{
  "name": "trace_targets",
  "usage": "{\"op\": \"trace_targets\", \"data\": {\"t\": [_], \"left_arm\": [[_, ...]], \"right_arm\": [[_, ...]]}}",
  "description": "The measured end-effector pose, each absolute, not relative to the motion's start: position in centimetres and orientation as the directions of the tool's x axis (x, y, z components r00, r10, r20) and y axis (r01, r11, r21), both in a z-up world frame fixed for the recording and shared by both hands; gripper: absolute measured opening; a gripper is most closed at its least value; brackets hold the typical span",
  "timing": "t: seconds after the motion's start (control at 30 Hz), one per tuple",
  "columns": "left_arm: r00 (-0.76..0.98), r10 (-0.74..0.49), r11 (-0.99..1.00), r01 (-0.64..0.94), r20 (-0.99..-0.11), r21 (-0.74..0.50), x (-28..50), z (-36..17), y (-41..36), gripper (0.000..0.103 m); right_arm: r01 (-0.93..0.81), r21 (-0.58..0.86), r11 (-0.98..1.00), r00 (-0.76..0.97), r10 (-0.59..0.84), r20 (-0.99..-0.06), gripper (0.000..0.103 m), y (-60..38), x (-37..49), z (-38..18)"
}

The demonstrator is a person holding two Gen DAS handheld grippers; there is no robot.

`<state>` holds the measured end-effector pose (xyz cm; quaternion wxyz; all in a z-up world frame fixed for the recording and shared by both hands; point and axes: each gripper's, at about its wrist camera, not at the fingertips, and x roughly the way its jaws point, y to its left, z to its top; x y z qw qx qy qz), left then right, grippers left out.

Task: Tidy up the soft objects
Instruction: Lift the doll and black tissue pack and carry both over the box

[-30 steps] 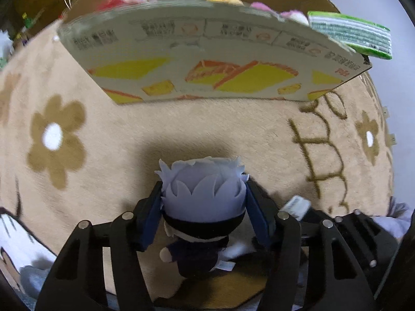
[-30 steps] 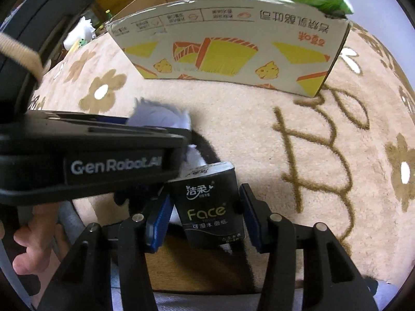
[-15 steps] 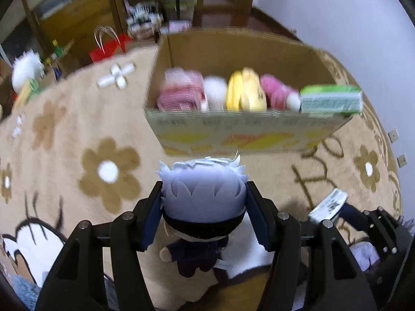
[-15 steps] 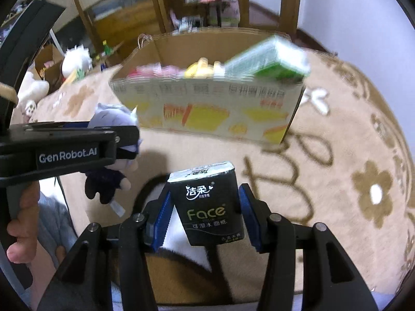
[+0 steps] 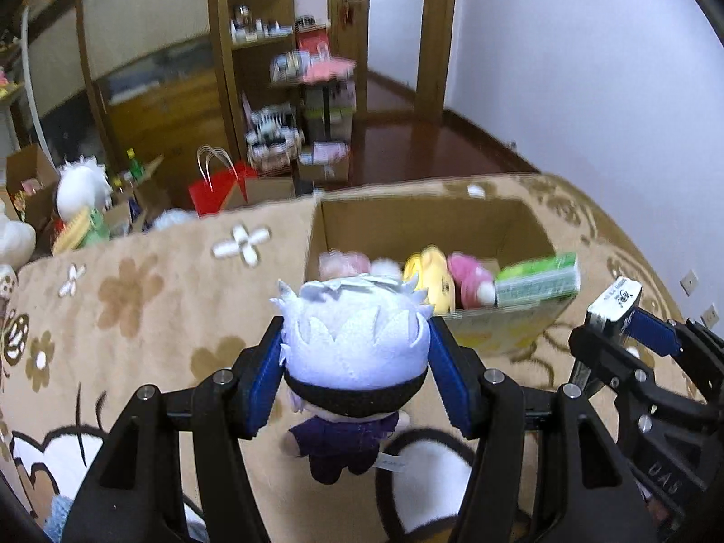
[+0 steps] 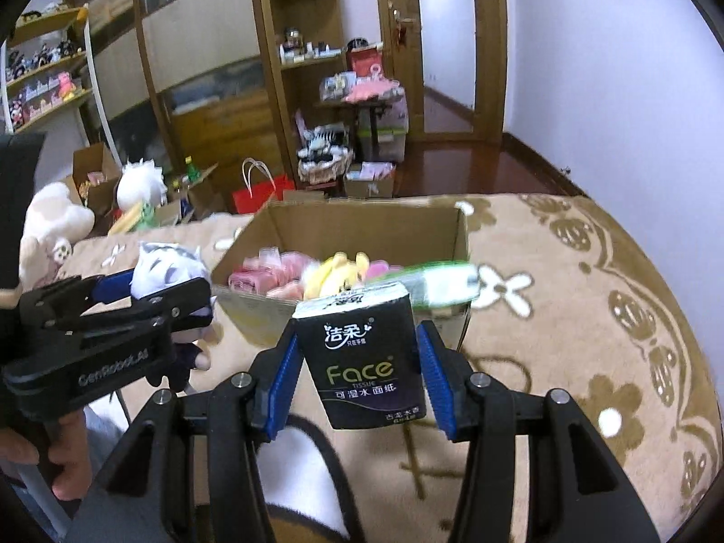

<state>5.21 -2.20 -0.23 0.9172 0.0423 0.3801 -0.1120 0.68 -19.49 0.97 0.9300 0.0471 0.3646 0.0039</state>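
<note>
While the left claw clamps a plush doll, the right claw grips a "Face" tissue pack.

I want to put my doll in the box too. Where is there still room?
The cardboard box is bare along its far wall, behind the toys. Its near side is crowded: pink toys, a yellow toy and a green pack. The rug right of the box is bare too.

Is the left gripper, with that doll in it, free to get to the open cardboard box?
Probably yes. The left gripper holds the white-haired doll above the rug, the cardboard box sits open ahead with nothing between them, and space shows behind the toys inside.
</note>
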Motion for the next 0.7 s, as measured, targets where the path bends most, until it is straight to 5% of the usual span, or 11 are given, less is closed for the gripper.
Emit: {"op": "trace_targets", "data": {"t": [0.37,0.7], "left_arm": [[0.794,-0.162,0.978,0.210,-0.586,0.015,4.4,3.6,-1.9,0.060],[0.847,-0.120,0.979,0.186,-0.518,0.078,5.6,5.3,-2.7,0.060]], "right_arm": [[0.038,0.030,0.999,0.838,-0.015,-0.546,0.053,-19.3,1.1,6.0],[0.052,-0.013,0.999,0.854,-0.051,-0.517,0.053,-19.1,2.5,7.2]]}}
